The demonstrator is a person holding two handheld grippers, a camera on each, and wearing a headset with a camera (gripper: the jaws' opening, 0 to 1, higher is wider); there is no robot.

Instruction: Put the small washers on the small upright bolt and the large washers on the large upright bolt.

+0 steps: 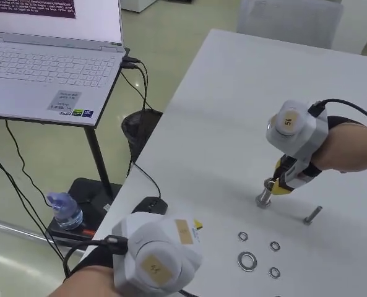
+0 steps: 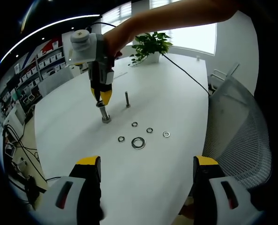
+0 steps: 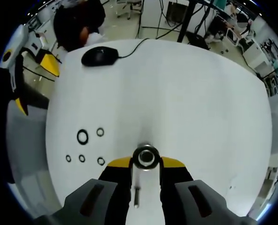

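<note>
Washer first: my right gripper pinches a big washer right over the big bolt. I should keep it flat, line its hole up with the bolt's top, then let go softly. My left gripper is wide open and holds nothing.

A tan sticker on the right gripper bears what looks like 54. Text on the laptop screen and its stickers is too small to read.
</note>
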